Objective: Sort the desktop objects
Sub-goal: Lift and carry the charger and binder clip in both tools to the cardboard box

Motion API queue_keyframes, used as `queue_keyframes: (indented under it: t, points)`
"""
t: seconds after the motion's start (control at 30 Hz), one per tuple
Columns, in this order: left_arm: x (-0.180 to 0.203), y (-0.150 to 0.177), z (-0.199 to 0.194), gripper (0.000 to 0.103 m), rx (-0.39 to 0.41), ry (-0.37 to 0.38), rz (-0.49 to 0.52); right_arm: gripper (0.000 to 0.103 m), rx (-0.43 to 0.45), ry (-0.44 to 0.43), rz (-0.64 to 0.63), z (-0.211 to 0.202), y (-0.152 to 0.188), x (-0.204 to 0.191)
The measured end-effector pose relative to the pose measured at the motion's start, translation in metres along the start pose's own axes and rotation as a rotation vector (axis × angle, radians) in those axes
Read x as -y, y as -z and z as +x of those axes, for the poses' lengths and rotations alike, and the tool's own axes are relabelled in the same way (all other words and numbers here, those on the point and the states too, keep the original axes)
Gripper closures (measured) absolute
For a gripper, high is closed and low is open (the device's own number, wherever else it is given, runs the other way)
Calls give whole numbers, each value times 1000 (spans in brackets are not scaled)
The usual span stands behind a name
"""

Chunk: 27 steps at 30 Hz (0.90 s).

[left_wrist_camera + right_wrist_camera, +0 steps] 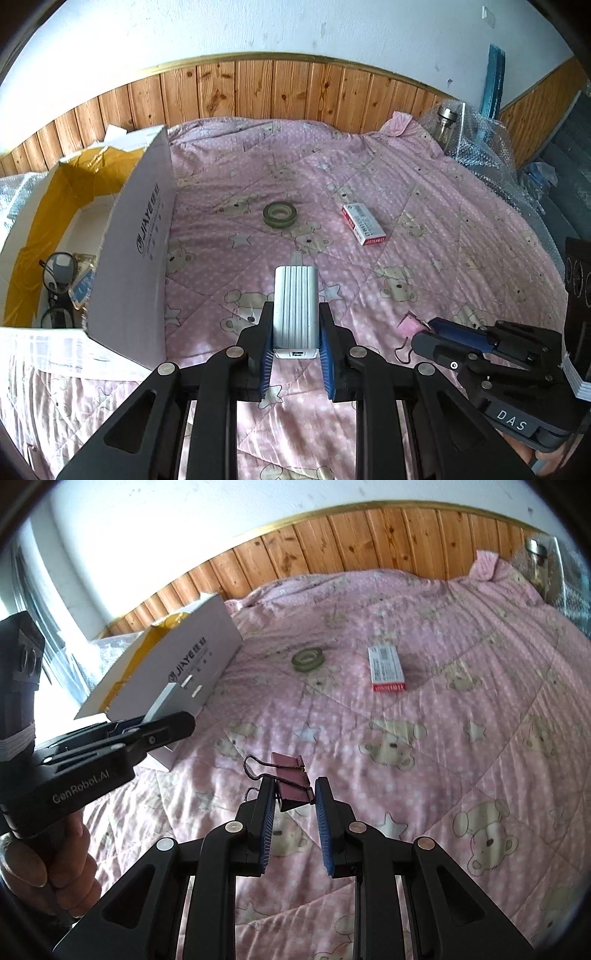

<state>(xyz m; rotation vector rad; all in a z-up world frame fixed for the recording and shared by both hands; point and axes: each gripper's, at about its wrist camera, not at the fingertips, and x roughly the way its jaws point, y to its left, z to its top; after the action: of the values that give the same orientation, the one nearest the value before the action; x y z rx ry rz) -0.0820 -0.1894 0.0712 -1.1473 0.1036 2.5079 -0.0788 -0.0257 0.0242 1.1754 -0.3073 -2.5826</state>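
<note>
My left claw (295, 328) clamps a silver charger (295, 308); my right claw (294, 792) pinches a pink binder clip (293, 781) by its edge and may drop it. Upper left, the box (142, 236) waits.

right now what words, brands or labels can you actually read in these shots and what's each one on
"JIAYE", with characters after it too blurred to read: side of the white cardboard box.
"GenRobot.AI": body of the left gripper, seen from the right wrist.
"DAS": body of the right gripper, seen from the left wrist.
Small red and white box: printed text, too small to read.
Silver power bank, pink binder clip, tape roll: no text visible.
</note>
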Motion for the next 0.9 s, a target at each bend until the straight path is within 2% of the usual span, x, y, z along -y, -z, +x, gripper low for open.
queue_keyframes:
  t: [0.53,0.9]
  points:
    - [-7,-14,-51,81,74,-5,9,80,36,-23,-52,-20,-16,-33]
    - [-38,-23,-86,81,119,-26,-28,80,62,-51,-115,-29,-40,-69]
